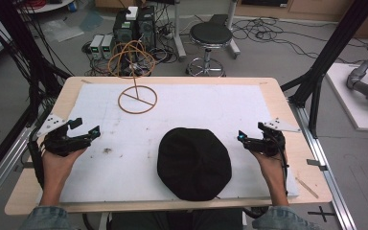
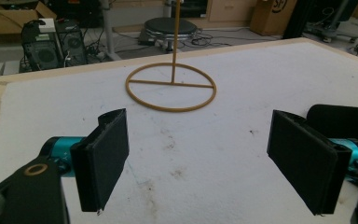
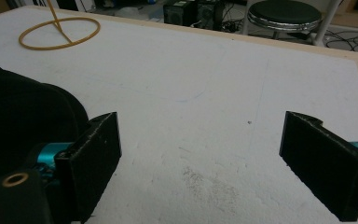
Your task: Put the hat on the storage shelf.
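**A:** Status check. Your left gripper (image 1: 84, 132) and right gripper (image 1: 249, 136) both sit at the table edges with jaws spread wide and nothing between them. Both gripper views confirm it: just bare white mat (image 2: 214, 154) between the pads.

**B:** So nothing picked up yet?

**A:** Nothing. The soft black fabric cap (image 1: 194, 163) lies flat on the mat at the near edge, between your two hands, touching neither gripper. The thin tan wire stand with a ring base and upright post (image 1: 137, 99) is at the far left of the mat, well apart from the cap, and it's bare.

**B:** What's left, then?

**A:** My read: everything. If the cap goes on the stand, you haven't started the grasp. Reach in, close on the cap, lift, carry it far-left, and set it over the post.

**B:** Counts?

**A:** One cap, one stand, one mat, one wooden table (image 1: 287, 110), two grippers. Off the table: one round black stool (image 1: 211, 36) on the floor behind.
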Motion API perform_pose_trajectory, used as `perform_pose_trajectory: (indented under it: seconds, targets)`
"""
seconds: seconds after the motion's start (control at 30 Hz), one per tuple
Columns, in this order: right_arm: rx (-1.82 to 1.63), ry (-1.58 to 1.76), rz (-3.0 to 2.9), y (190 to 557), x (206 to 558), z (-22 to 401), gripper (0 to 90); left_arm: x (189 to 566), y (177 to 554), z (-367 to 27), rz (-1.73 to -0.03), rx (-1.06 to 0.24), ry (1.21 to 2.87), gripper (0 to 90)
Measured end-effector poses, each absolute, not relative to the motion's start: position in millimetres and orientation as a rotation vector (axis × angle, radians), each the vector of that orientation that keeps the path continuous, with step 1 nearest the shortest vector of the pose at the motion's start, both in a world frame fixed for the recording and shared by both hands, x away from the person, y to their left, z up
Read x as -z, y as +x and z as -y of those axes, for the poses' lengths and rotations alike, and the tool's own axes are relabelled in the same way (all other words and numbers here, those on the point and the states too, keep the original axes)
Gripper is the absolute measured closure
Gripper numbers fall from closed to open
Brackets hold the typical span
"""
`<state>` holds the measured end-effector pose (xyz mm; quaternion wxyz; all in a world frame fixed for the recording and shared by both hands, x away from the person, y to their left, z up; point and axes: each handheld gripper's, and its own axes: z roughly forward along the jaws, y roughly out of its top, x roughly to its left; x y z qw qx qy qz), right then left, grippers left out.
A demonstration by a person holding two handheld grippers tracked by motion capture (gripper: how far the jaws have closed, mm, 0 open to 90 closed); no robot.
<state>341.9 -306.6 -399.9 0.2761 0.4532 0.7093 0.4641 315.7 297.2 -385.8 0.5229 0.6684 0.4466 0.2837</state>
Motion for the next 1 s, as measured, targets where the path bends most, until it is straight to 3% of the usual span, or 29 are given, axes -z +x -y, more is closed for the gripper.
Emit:
perform_pose_trajectory:
  seconds: [1.0]
  targets:
    - [-1.304, 1.157, -1.933, 332.7, 393.8, 293.5, 12.4, 384.2, 318.9, -296.6, -1.07, -0.682, 1.6, 21.0]
